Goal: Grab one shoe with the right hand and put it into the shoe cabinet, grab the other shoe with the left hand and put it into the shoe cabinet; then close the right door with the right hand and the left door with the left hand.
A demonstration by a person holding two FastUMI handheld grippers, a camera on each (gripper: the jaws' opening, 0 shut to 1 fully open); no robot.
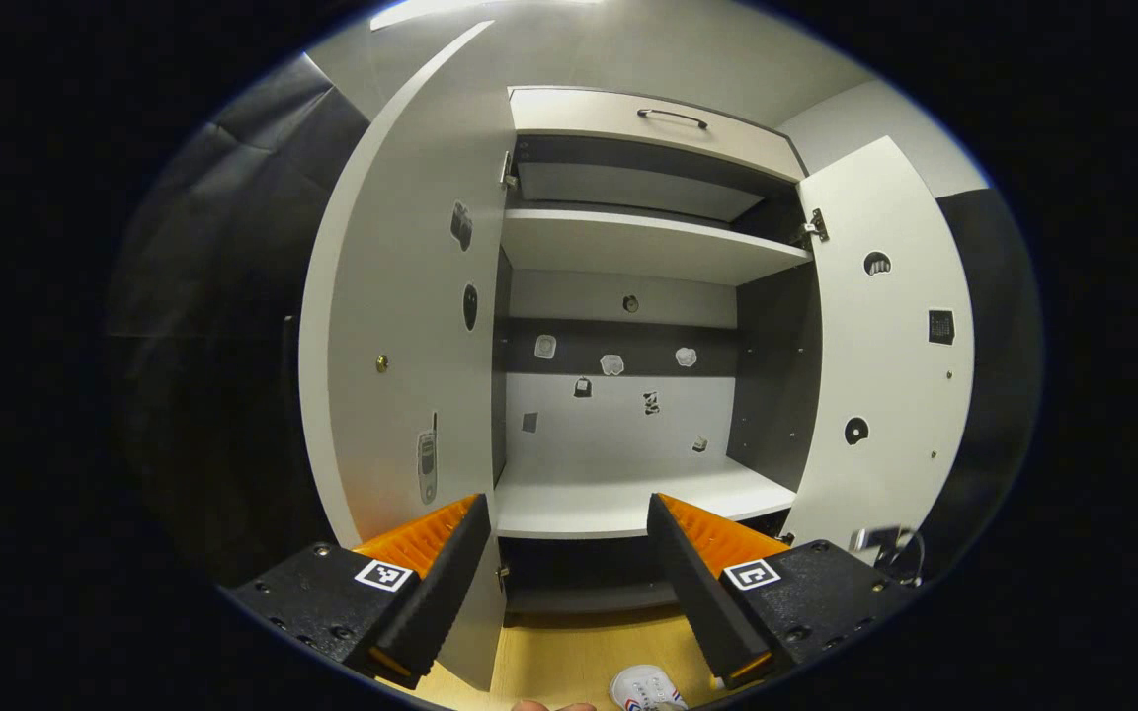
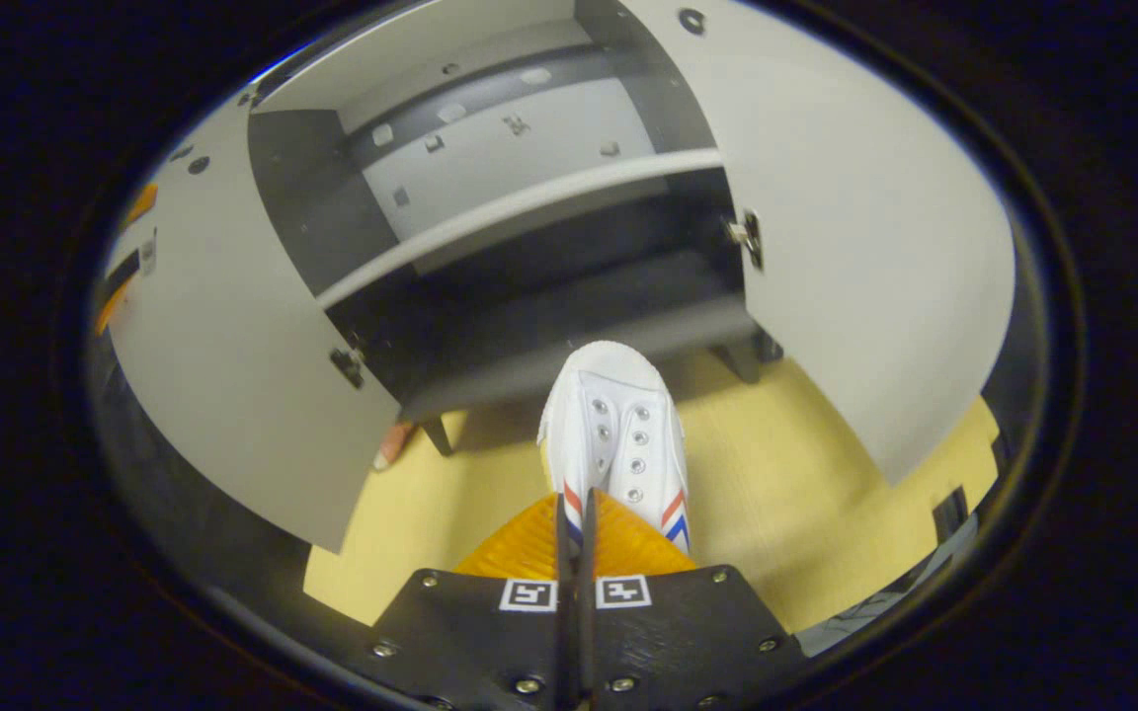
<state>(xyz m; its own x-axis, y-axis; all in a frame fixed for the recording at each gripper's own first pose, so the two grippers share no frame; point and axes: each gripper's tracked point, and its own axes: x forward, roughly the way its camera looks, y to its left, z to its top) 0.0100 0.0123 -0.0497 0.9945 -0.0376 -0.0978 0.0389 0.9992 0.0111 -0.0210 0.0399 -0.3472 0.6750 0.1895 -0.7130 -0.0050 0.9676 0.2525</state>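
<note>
A white lace-up shoe (image 2: 618, 425) with red and blue side stripes hangs over the wooden floor, toe toward the open shoe cabinet (image 2: 520, 212). My right gripper (image 2: 577, 506) is shut on its side wall near the heel. In the left gripper view, my left gripper (image 1: 567, 506) is open with nothing between its fingers, facing the cabinet's bare middle shelf (image 1: 618, 499). A white shoe toe (image 1: 646, 688) shows low down on the floor. Both doors stand open: the left door (image 1: 411, 326) and the right door (image 1: 885, 375).
The cabinet has a dark lower compartment (image 2: 569, 296) on short legs above the yellow wood floor (image 2: 786, 494). A drawer with a metal handle (image 1: 673, 117) sits on top. A small reddish object (image 2: 393, 444) lies by the cabinet's left foot.
</note>
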